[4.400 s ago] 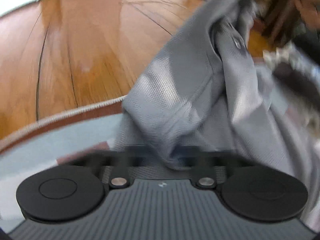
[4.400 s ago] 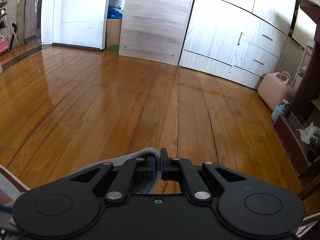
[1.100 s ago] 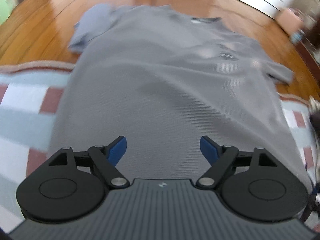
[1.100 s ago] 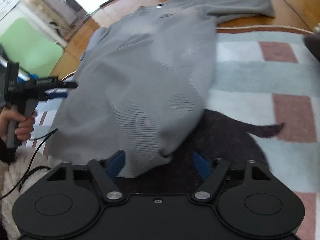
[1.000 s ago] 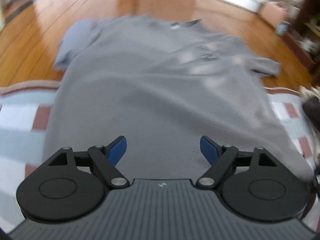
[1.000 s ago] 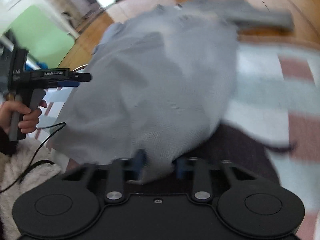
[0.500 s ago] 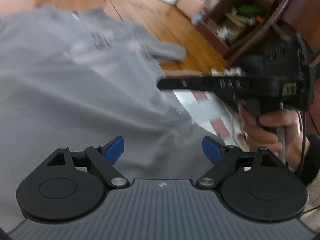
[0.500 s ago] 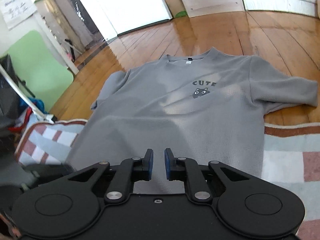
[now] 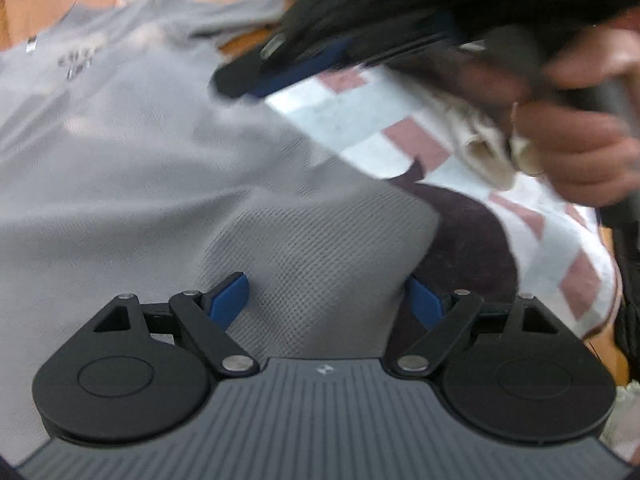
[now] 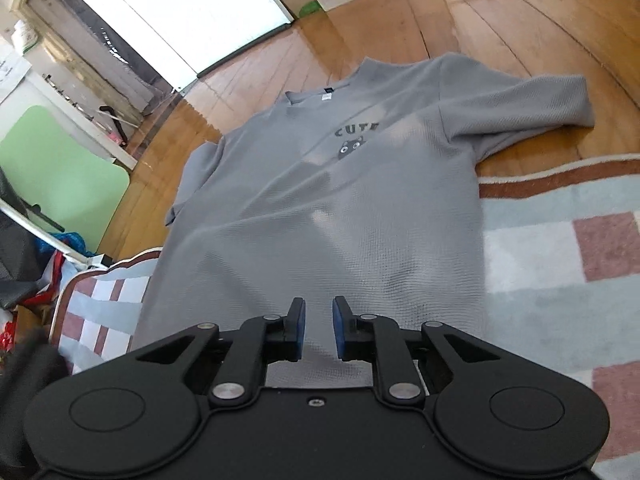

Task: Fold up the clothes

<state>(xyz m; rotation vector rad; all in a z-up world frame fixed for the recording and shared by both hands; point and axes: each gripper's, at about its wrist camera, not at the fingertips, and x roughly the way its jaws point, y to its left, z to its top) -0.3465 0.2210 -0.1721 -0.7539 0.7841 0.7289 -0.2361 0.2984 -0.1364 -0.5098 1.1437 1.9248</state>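
Grey T-shirt (image 10: pixel 340 208) flat, front up, half on rug (image 10: pixel 560 248), half on wood floor (image 10: pixel 500 20). We hold left claw (image 9: pixel 326 294) spread wide over hem corner, nothing pinched. Right claw (image 10: pixel 318 330) nearly closed, jaws just opening, empty. Risk: claws collide w/ each other; shallow pinch slips, hem bunches.

Both wrist views: same shirt (image 10: pixel 340 200)

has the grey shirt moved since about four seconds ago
Yes. The grey shirt, then bunched up off the wooden floor, now lies spread flat across it and the rug.
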